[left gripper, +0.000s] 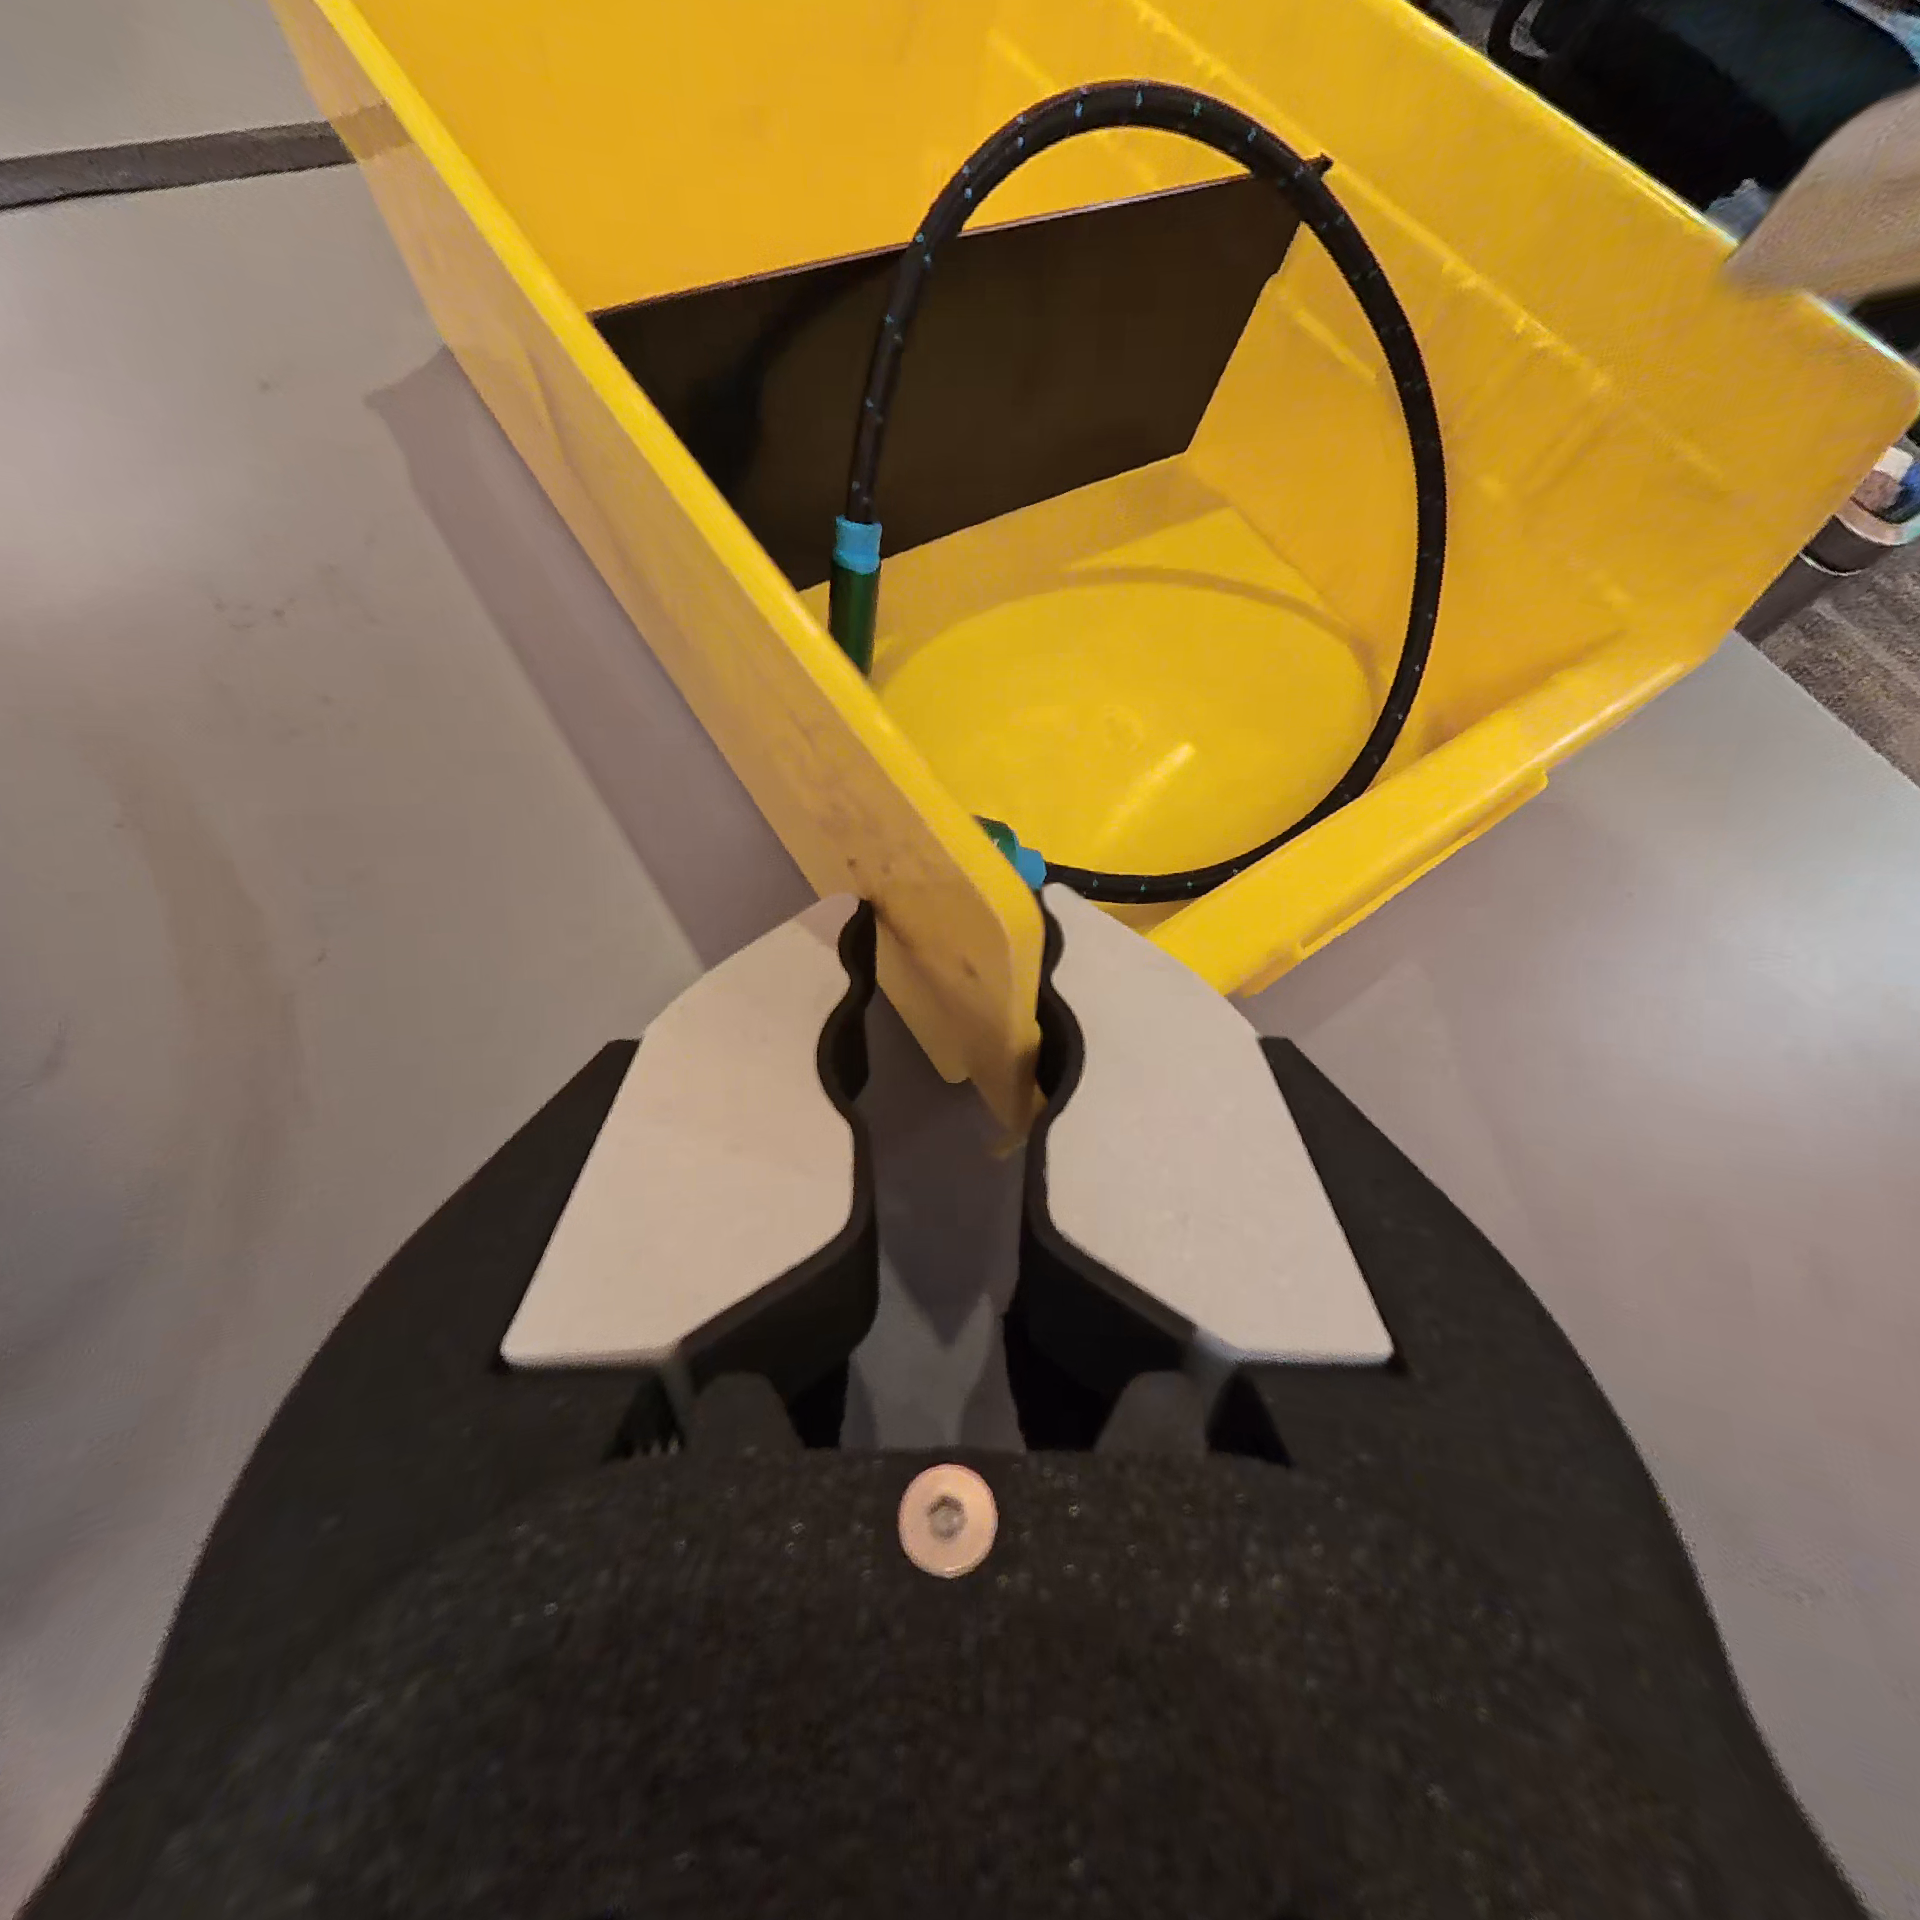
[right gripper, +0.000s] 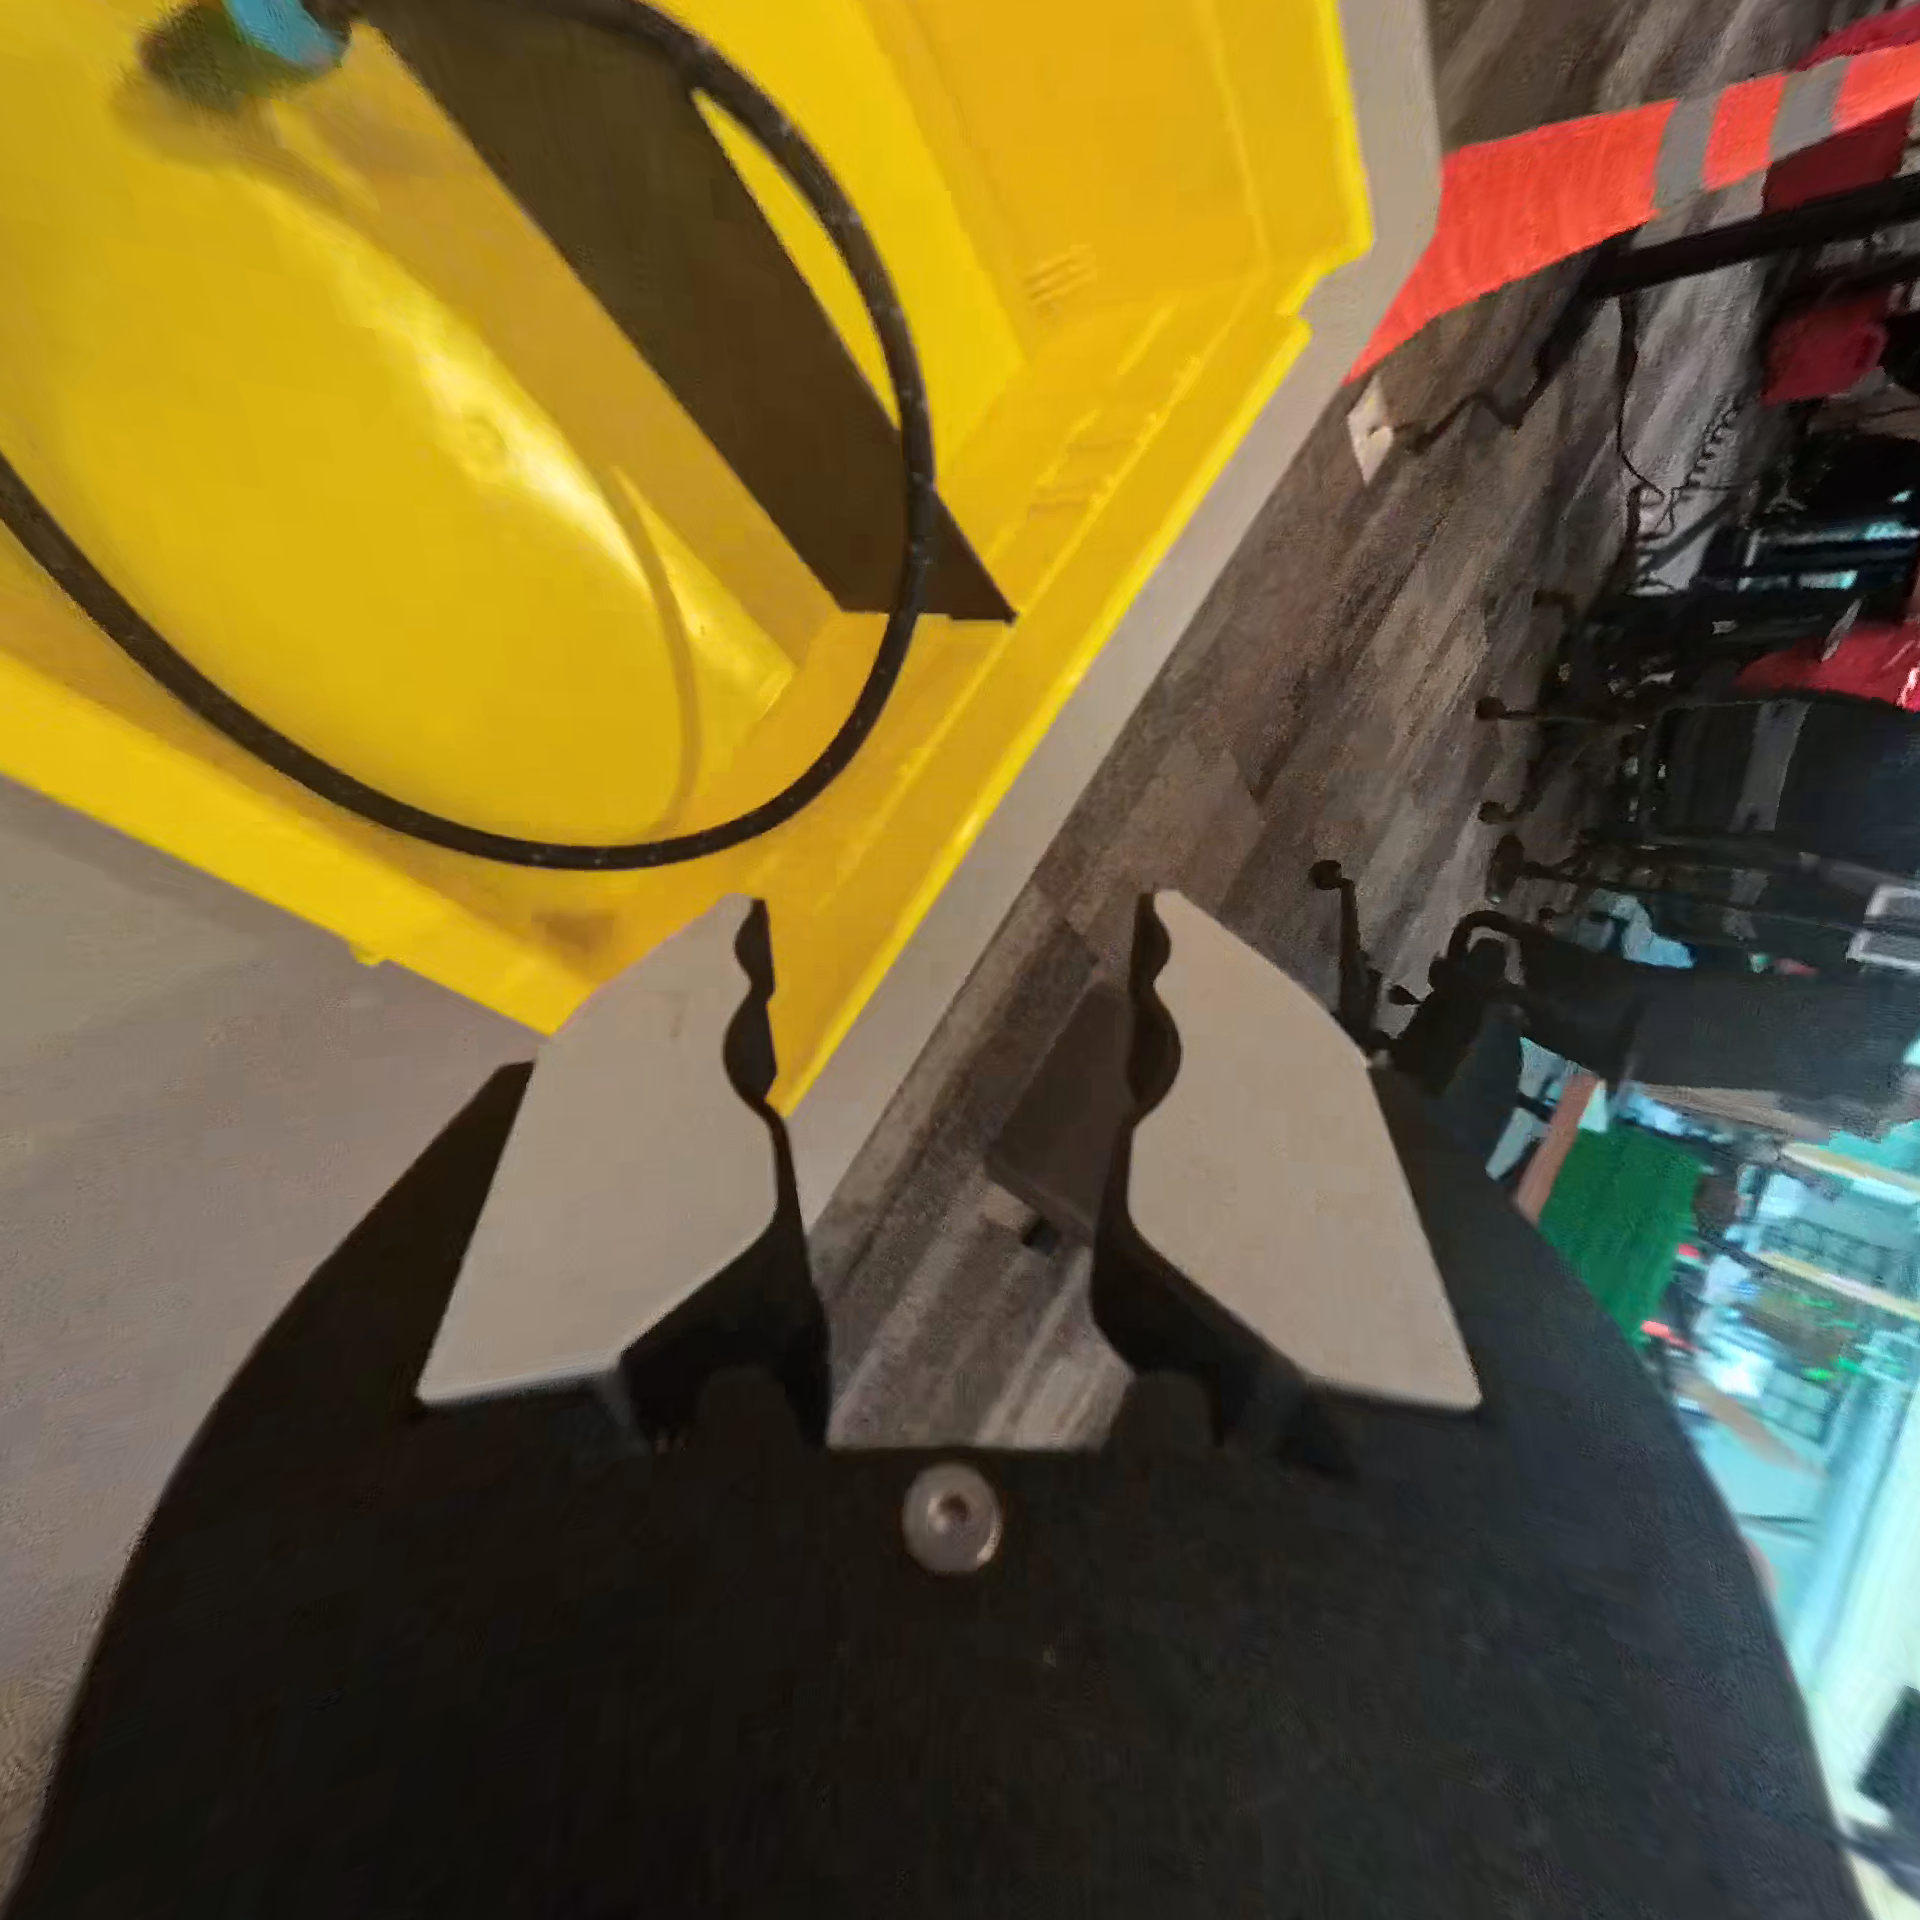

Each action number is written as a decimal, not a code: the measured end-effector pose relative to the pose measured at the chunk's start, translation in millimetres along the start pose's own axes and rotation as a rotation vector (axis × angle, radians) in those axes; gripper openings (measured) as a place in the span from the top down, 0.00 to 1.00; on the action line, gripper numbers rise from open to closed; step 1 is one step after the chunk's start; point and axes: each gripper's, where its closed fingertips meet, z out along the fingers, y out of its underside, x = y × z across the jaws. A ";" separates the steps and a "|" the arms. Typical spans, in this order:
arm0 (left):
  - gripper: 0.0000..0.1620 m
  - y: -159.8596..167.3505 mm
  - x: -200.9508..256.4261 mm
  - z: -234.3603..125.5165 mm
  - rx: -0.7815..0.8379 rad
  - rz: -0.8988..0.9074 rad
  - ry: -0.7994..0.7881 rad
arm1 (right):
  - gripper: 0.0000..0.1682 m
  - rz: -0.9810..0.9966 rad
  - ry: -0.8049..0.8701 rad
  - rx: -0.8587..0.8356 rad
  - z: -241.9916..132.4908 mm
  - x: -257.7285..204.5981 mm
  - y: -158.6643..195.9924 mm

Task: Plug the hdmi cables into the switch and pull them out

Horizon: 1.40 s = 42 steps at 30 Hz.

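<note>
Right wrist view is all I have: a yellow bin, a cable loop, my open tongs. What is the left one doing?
Observer: The left tongs are shut on the bin, clamping its near corner wall.
Operator: Where do the ends of the cable sit?
Observer: One green plug lies just inside that corner, right by the left tongs.
Operator: And the second end?
Observer: The other plug points down along the bin's left wall, in front of the black divider.
</note>
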 end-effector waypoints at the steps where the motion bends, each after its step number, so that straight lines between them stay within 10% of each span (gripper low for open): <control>1: 0.83 -1.2 2.1 2.1 0.002 0.005 0.004 | 0.61 0.091 0.000 0.057 -11.3 4.7 2.8; 9: 0.82 -7.2 15.4 1.9 -0.002 0.024 0.032 | 0.72 0.744 0.028 0.520 -37.5 -38.2 30.5; 11: 0.66 -14.9 20.2 -23.6 0.058 0.055 0.068 | 0.66 0.733 0.038 0.529 -37.3 -74.7 28.1; 15: 0.67 -22.7 8.4 -117.2 0.170 0.116 0.114 | 0.63 0.688 0.001 0.549 -48.6 -138.4 11.4; 24: 0.65 58.1 -267.0 -305.4 0.154 -0.084 -0.435 | 0.60 0.786 -0.394 0.801 -126.6 -241.7 -176.7; 33: 0.64 54.4 -317.1 -250.8 0.073 -0.185 -0.366 | 0.74 0.839 -0.293 0.632 -100.0 -246.6 -274.3; 36: 0.87 51.8 -312.1 -226.3 0.053 -0.215 -0.272 | 0.93 0.816 -0.198 0.541 -71.9 -236.9 -277.0; 42: 0.94 23.4 -337.9 -261.3 0.153 -0.133 -0.412 | 0.99 0.805 -0.121 0.539 -96.3 -234.3 -302.1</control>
